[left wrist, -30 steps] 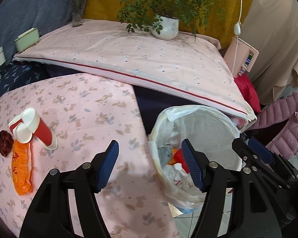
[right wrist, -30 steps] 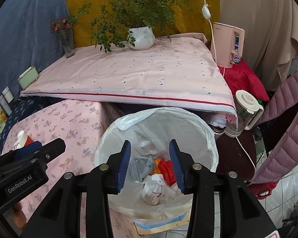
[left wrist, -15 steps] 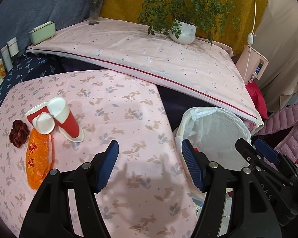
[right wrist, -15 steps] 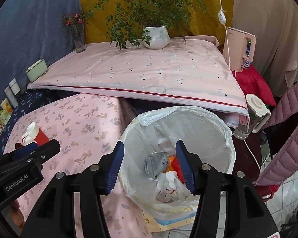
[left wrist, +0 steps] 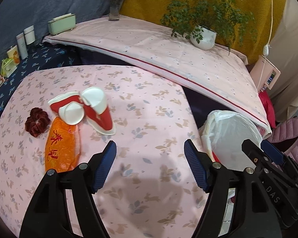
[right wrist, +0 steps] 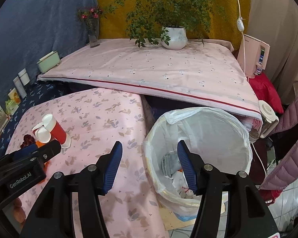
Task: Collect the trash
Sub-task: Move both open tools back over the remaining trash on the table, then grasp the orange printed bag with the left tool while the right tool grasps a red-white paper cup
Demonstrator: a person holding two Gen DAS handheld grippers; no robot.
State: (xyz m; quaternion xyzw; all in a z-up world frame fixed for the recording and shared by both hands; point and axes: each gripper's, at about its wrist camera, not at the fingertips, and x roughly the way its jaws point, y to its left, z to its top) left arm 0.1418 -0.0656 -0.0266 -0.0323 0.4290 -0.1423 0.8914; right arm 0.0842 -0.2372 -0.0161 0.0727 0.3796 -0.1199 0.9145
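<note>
Cups [left wrist: 85, 109], wrapper [left wrist: 61, 146] and scrunchie [left wrist: 37, 122] on table [left wrist: 149, 119], bin [right wrist: 198, 148] beside its right.

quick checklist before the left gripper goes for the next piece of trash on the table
1. Left gripper open and empty: ok, fingers spread with only tablecloth between them.
2. Trash left to grab: ok, red and white paper cups lie tipped together beside an orange wrapper.
3. Path to the cups: ok, bare pink tablecloth in between.
4. Dark red scrunchie trash or not: cannot tell.
5. Trash bin ready: ok, liner open, room above the trash inside.
6. Right gripper out of the way: ok, open and empty near the bin's rim.
</note>
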